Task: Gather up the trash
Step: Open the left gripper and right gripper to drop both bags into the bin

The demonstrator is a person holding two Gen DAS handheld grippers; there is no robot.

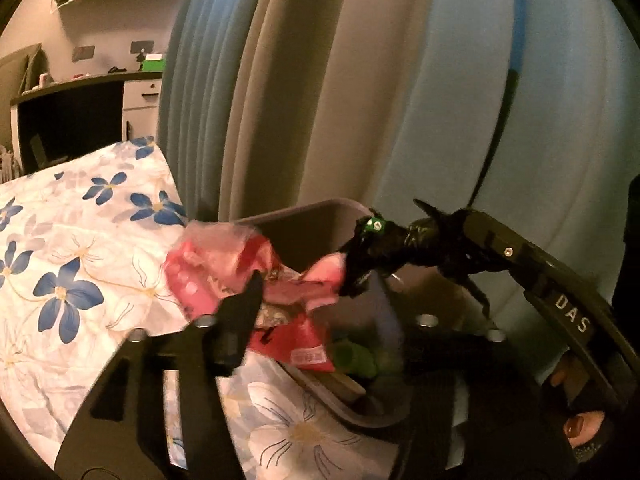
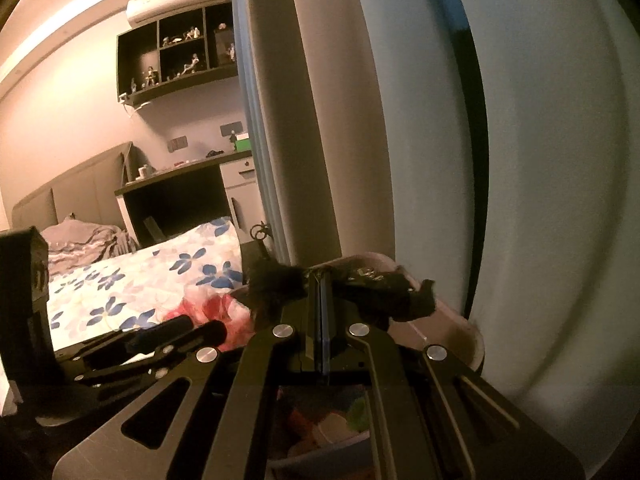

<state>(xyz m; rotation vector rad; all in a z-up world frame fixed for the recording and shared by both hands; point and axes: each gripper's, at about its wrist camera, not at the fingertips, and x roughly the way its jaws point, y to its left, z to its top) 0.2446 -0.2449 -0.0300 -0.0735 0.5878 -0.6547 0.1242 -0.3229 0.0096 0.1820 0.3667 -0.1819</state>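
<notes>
Right gripper (image 2: 320,300) pinches black wrapper (image 2: 372,280) over bin (image 1: 304,216) — left gripper (image 1: 316,288), parted, beside pink wrapper (image 1: 224,272).

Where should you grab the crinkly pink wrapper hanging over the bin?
Probably pinch the pink wrapper by its bunched upper end, the part sticking up above the bin rim. Come from the bed side, where it is bare; the right gripper's black bag crowds the other side.

A bedspread (image 1: 80,264) with blue flowers covers the bed; pale blue curtains (image 2: 540,160) hang at its far edge; a dark desk (image 2: 172,196) stands beyond the bed's corner, a green box (image 2: 243,144) on top; wall shelves (image 2: 176,60) hold small figurines.
</notes>
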